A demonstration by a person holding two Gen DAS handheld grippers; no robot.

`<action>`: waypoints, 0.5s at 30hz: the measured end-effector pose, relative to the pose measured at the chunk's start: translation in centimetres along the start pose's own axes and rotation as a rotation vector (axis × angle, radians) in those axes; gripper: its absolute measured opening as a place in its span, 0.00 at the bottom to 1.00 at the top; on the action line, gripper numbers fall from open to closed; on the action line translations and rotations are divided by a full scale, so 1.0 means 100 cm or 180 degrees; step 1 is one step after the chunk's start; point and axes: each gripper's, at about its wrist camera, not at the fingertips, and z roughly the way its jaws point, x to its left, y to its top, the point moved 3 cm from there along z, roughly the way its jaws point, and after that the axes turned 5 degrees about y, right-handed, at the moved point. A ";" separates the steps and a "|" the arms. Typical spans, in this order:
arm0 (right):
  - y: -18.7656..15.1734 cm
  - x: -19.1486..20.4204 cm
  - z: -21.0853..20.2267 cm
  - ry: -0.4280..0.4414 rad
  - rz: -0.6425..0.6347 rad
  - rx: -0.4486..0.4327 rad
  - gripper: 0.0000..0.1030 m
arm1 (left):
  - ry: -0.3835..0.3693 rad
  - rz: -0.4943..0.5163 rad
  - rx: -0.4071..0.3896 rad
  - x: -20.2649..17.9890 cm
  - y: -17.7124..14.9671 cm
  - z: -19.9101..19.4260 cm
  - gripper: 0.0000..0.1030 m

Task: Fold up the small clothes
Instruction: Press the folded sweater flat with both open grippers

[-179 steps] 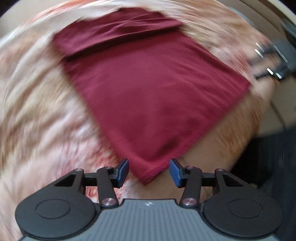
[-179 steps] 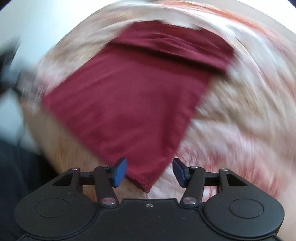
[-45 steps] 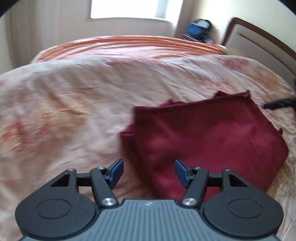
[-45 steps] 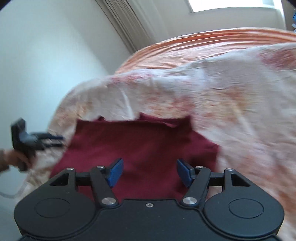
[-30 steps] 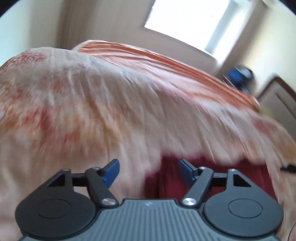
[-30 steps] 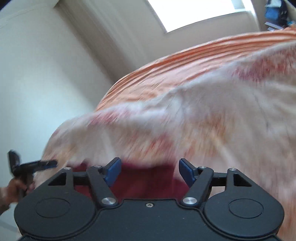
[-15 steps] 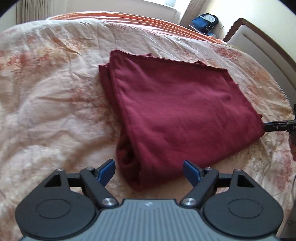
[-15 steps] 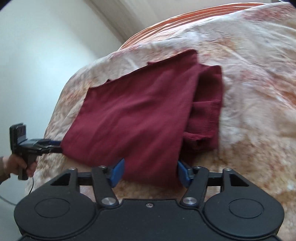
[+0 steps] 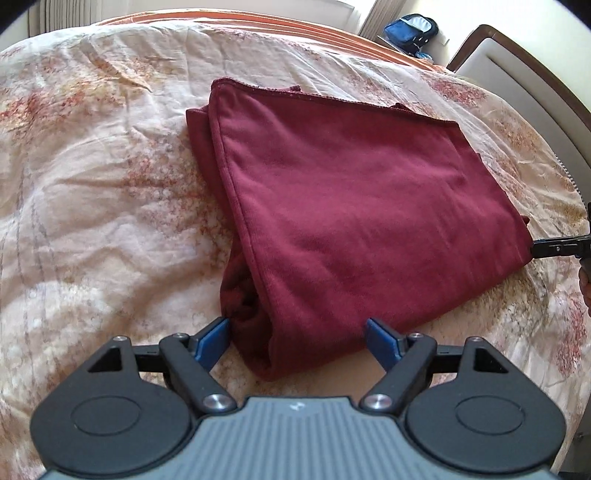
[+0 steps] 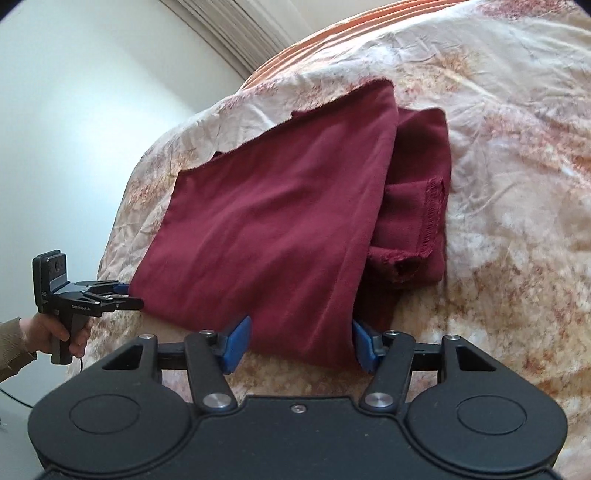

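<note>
A dark red garment (image 9: 351,206) lies folded on the floral bed cover (image 9: 92,184), with looser layers sticking out along one side (image 10: 417,221). My left gripper (image 9: 298,341) is open, its blue pads (image 9: 212,338) standing either side of the garment's near corner, low over the bed. In the right wrist view my right gripper (image 10: 300,347) is open too, and straddles the other near corner of the garment (image 10: 277,221). That view also shows the left gripper (image 10: 127,297) at the garment's left corner. A finger of the right gripper (image 9: 550,252) shows at the right edge.
A person's hand (image 10: 51,332) in a brown sleeve holds the left gripper. An orange striped blanket (image 9: 258,18) covers the far end of the bed. A headboard (image 9: 524,85) and a blue bag (image 9: 410,26) are at the back right, a white wall (image 10: 74,110) on the left.
Both grippers have tipped down from looking across the bed and come in to the garment's near corners. The left jaws stand wider, the right jaws narrower. The garment is folded smaller than six seconds ago.
</note>
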 end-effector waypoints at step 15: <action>0.001 0.004 -0.002 -0.0076 -0.0241 0.0046 0.41 | -0.0027 0.0015 0.0002 0.002 -0.005 -0.006 0.73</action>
